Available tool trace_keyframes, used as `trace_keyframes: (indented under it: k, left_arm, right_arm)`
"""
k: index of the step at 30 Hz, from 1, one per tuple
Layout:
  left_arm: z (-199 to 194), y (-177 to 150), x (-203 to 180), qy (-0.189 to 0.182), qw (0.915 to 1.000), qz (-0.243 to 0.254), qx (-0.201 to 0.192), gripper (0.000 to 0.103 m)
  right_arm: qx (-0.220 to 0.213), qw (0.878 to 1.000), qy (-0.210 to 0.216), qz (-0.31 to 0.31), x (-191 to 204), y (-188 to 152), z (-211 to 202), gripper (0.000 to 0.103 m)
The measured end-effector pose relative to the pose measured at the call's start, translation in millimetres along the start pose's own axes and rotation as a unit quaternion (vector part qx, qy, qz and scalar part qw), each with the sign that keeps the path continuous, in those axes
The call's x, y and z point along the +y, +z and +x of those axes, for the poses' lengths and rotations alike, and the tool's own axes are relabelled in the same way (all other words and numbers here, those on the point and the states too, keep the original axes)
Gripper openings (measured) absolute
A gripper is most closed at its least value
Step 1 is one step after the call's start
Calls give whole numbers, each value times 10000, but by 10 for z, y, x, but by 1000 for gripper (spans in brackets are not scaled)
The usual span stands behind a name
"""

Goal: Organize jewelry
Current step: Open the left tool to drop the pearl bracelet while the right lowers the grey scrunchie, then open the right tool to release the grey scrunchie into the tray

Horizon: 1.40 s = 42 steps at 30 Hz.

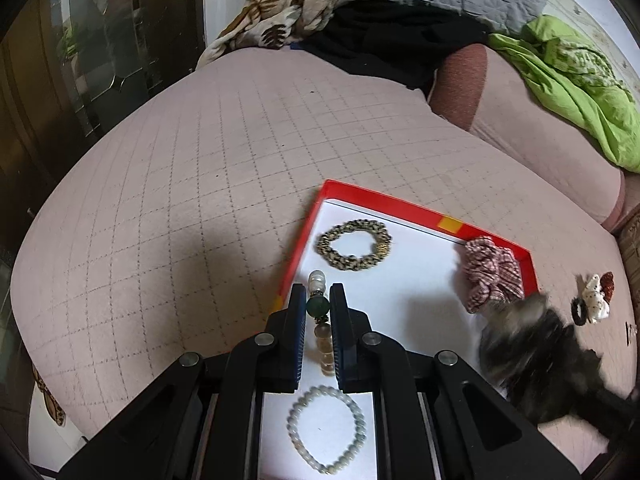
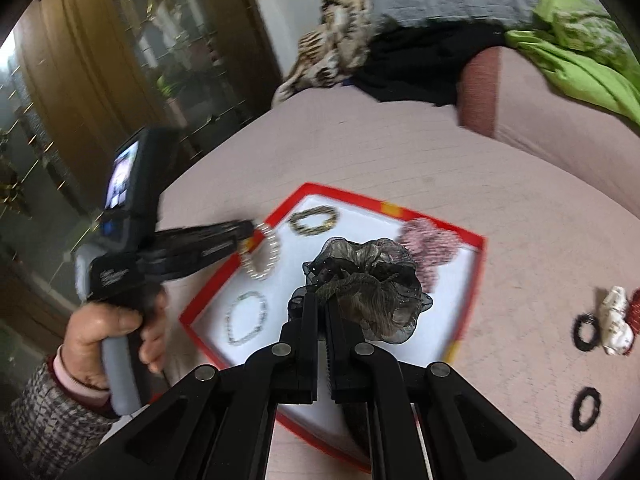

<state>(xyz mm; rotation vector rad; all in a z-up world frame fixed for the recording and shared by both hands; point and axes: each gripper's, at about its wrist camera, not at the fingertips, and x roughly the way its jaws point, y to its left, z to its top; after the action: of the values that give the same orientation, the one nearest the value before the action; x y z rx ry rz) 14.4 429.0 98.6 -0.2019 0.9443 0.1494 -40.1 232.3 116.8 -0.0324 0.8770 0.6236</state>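
Note:
A red-rimmed white tray (image 1: 384,200) (image 2: 476,240) lies on the pink quilted bed. In it are a gold chain bracelet (image 1: 354,250) (image 2: 314,220), a pale bead bracelet (image 1: 326,426) (image 2: 246,318) and a pink checked scrunchie (image 1: 494,272) (image 2: 430,250). My left gripper (image 1: 318,300) (image 2: 250,234) is shut on a pearl bead bracelet (image 1: 318,308) (image 2: 264,256) above the tray's left edge. My right gripper (image 2: 322,300) is shut on a dark sheer scrunchie (image 2: 368,280) (image 1: 532,344) over the tray's middle.
On the bed right of the tray lie a white scrunchie (image 2: 616,320) (image 1: 596,298), a red one (image 2: 634,312) and two black hair ties (image 2: 586,332) (image 2: 586,408). Piled clothes (image 1: 400,20) and a green cloth (image 1: 580,80) lie at the back. A glass cabinet (image 1: 92,60) stands left.

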Motion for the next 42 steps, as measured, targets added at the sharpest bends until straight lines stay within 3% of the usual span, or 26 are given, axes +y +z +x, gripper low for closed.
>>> trace_keyframes:
  k: [8,17,25,29,35,42]
  left_arm:
    - [153,22,95,20,9999,-82,65,11]
    - [149,6,127,-25,9999,-152,38,13]
    - [-111,20,100,-122,9992,-337,-150,49]
    - [-280,16,112,-203,9982,-510,-227,50]
    - [-545,-59,96,-168,9972,-649,-342,50]
    - [-806,-194,-155,-7,9984,-365,-420,52]
  right_arm:
    - [578,9972,270,-398,360,-254,415,4]
    - [939,9940,280,-493,425,-522,576,4]
    - [1020,9924,348,-591,491,-596,551,6]
    - [932,9931,313,-642,490,-588,460,30]
    - [637,9951,251,-712,420,-573,159,40]
    - [284,9974,-75,-664,170,-771,-345,45]
